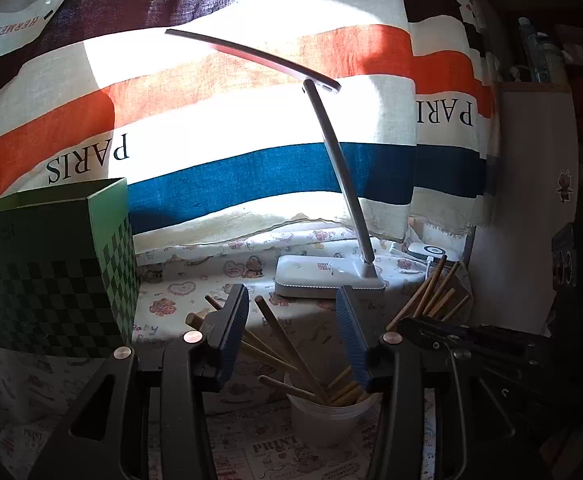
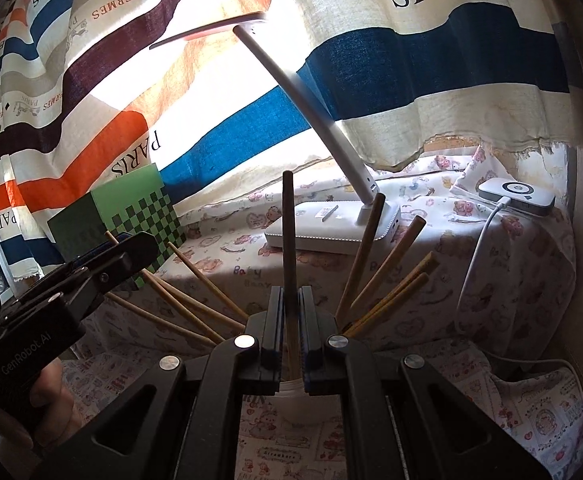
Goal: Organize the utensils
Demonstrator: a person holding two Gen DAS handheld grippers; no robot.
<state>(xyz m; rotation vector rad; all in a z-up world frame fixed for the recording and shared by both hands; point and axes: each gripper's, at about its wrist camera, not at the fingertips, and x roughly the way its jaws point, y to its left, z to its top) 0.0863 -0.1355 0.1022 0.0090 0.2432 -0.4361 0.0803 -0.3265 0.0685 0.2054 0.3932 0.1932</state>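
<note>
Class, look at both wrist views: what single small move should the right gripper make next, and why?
Probably open the right gripper a little to drop the dark chopstick. Its pads pinch that stick upright directly over the white cup, where other chopsticks already stand. The left gripper is already open above the cup, holding nothing.

Left wrist view: low, close behind cup [image 1: 327, 408] of chopsticks, facing far curtain [image 1: 251, 120]. Right wrist view: closer over same cup [image 2: 291, 400], from scene right, facing curtain. Both share cup, lamp [image 1: 327, 276], green box [image 1: 55, 272]. Each view catches other gripper at its edge.
</note>
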